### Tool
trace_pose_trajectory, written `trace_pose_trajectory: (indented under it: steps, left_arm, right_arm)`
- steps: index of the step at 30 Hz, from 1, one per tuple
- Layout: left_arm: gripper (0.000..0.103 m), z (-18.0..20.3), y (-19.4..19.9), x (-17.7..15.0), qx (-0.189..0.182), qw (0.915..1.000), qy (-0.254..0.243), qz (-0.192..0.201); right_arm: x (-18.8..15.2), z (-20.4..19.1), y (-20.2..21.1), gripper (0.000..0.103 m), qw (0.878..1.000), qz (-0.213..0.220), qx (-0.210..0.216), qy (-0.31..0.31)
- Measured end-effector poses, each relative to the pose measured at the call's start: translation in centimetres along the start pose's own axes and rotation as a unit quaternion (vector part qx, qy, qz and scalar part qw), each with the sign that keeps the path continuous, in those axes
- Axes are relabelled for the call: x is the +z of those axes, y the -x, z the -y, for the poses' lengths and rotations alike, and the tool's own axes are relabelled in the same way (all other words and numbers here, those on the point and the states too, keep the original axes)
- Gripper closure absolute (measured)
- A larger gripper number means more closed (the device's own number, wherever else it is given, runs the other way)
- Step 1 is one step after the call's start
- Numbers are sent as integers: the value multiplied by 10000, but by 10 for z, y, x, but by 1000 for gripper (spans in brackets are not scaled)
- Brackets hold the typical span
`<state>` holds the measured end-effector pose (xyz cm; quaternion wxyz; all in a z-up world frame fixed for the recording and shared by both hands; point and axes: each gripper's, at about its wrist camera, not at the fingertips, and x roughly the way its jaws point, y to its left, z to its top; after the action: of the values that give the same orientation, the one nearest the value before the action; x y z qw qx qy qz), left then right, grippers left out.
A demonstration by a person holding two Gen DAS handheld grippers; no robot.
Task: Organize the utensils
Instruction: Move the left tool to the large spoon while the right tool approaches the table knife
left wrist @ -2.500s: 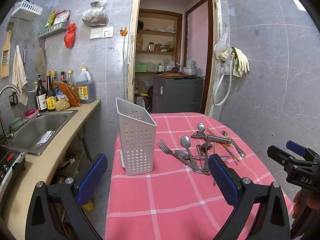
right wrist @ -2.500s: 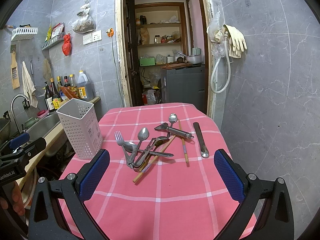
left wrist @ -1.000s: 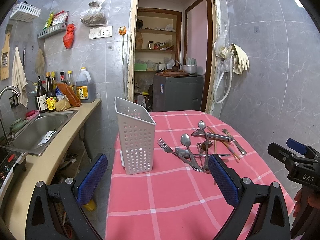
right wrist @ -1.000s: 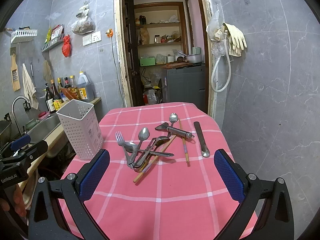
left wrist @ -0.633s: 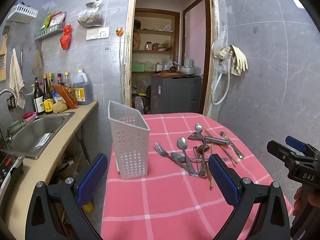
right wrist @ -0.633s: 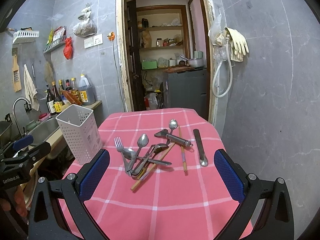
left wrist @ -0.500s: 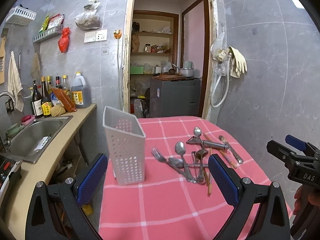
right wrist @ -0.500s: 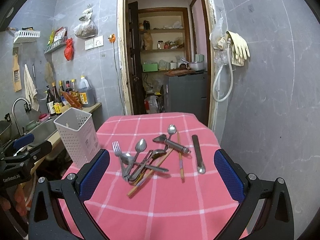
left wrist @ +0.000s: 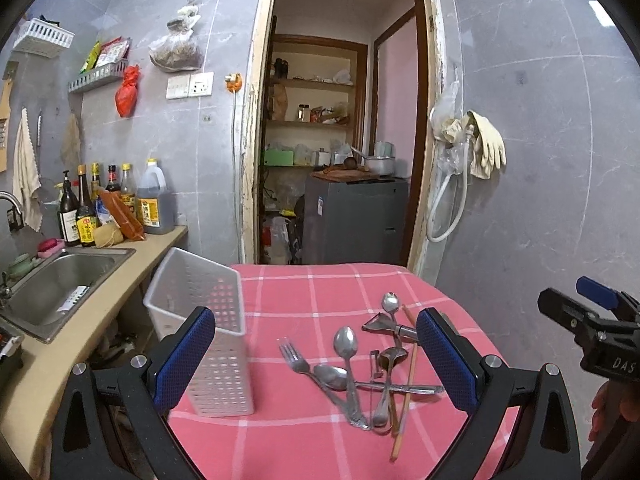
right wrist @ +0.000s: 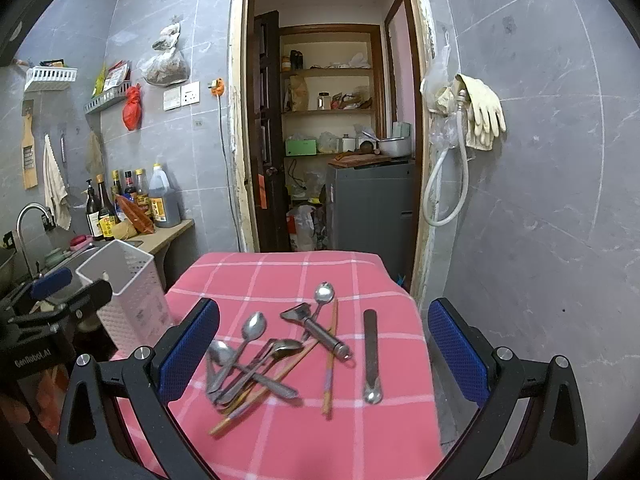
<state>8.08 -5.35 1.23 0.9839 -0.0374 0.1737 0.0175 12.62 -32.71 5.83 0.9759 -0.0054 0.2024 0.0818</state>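
A white perforated utensil holder stands upright at the left edge of the pink checked table; my left finger's blue pad partly hides it. A pile of utensils lies to its right: a fork, spoons, a peeler and chopsticks. My left gripper is open and empty, short of the pile. In the right wrist view the holder stands at the left, with the utensil pile, peeler, chopsticks and a long flat utensil ahead. My right gripper is open and empty.
A counter with a steel sink and several bottles runs along the left, close to the table. Behind the table, a doorway opens onto a grey cabinet and shelves. A grey tiled wall with a hose and gloves stands on the right.
Both views have moved in over the table, and the utensils now sit lower and closer between the fingers. The holder has slid behind my left finger. Both grippers have stayed open.
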Motion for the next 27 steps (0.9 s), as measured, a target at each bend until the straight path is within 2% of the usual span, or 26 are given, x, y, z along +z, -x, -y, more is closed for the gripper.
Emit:
trace_pose_trajectory:
  steps: [10,16,23,27]
  left_arm:
    - [2,27,-59,-18,34,9978,217,-620]
    - [12,35,-96,-33,-3,9937,409,-1048]
    - [32,34,-139,-46,38,9850,679,-1589]
    - [36,30,-158,-51,34,9811,809,-1759]
  right_arm:
    - [-9,44,-68,1,9985,-366,373,-167]
    - [-24,57,-109,2,9952,-696,632,-258]
    - [-41,68,-155,19,9890,-1100,818,-548]
    - [-47,68,-176,29,9867,-1273,830,-581]
